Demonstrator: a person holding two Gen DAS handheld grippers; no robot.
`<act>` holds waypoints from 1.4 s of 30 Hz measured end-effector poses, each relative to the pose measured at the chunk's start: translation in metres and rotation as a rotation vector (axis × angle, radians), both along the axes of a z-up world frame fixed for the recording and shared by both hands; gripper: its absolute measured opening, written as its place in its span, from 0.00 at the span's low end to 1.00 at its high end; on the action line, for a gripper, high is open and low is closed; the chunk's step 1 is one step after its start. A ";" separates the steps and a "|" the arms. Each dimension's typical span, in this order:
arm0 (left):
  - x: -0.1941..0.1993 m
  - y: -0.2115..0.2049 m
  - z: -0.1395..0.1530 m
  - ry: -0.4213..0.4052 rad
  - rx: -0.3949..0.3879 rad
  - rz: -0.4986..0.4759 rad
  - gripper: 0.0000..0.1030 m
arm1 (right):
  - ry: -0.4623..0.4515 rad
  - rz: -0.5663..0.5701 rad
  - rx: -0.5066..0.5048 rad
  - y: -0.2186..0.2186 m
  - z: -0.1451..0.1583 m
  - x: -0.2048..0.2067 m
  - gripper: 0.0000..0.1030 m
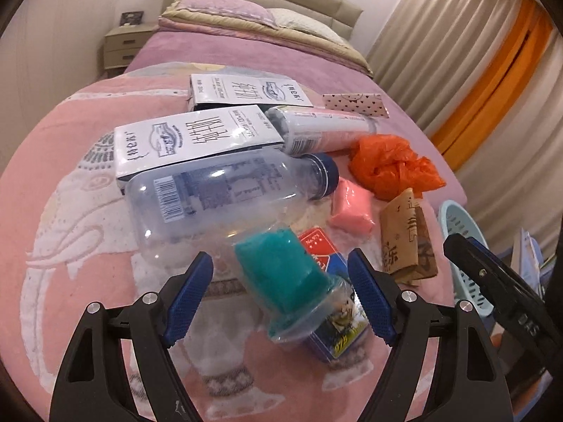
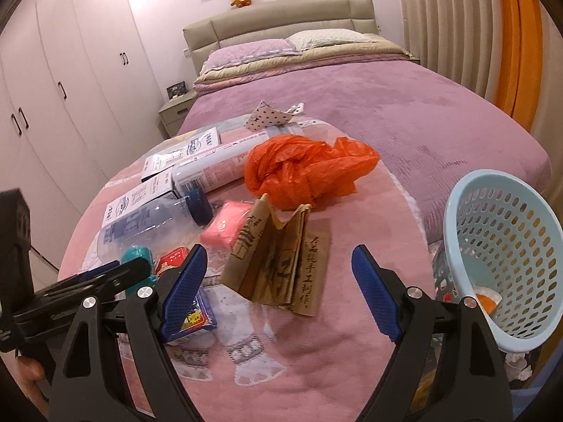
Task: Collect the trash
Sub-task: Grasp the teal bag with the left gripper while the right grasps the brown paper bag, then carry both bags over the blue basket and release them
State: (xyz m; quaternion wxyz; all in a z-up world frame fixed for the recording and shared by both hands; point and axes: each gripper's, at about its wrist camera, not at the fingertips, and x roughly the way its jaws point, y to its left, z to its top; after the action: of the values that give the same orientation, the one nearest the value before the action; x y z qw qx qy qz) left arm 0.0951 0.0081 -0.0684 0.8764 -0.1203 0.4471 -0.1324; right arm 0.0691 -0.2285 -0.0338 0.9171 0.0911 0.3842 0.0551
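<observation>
Trash lies on a pink elephant blanket point(image 1: 88, 183) on the bed. My left gripper point(image 1: 281, 274) is open around a clear cup with a teal lump point(image 1: 281, 267) inside, which lies on a blue card box point(image 1: 337, 337). Beyond it lie a clear bottle point(image 1: 218, 197), two white cartons point(image 1: 197, 137), a pink tube point(image 1: 323, 126), an orange plastic bag point(image 1: 390, 165), a pink packet point(image 1: 352, 207) and a brown paper bag point(image 1: 408, 242). My right gripper point(image 2: 278, 270) is open, just above and in front of the brown paper bag point(image 2: 278, 263). A light-blue basket point(image 2: 503, 263) stands at its right.
A polka-dot pouch point(image 2: 271, 116) lies further up the bed. Pillows and the headboard point(image 2: 281, 24) are at the far end, wardrobes point(image 2: 70, 88) at the left, curtains point(image 2: 457, 35) at the right. The basket holds some orange and white scrap point(image 2: 485, 299).
</observation>
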 end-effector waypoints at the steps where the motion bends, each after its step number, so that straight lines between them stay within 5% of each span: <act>1: 0.001 0.000 -0.001 0.007 0.007 0.002 0.74 | 0.001 0.001 -0.002 0.001 0.000 0.001 0.78; 3: 0.002 -0.001 -0.004 0.015 0.012 0.002 0.68 | 0.010 0.002 0.001 0.003 -0.002 0.003 0.78; 8: 0.001 0.005 -0.011 0.042 -0.019 -0.015 0.36 | 0.034 0.003 0.011 0.009 -0.008 0.010 0.78; 19: -0.015 0.007 0.006 -0.034 -0.011 -0.025 0.35 | 0.119 -0.035 0.041 0.009 -0.030 0.029 0.77; 30: -0.023 -0.014 0.025 -0.097 0.003 -0.080 0.35 | 0.109 0.003 0.069 0.000 -0.028 0.017 0.28; 42: -0.035 -0.047 0.057 -0.188 0.011 -0.135 0.35 | -0.006 -0.012 0.111 -0.031 0.015 -0.014 0.22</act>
State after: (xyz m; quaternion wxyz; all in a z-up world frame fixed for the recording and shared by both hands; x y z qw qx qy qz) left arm 0.0605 -0.0388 -0.0113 0.9043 -0.0721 0.3705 -0.1996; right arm 0.0550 -0.2590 -0.0183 0.9120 0.1439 0.3774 0.0712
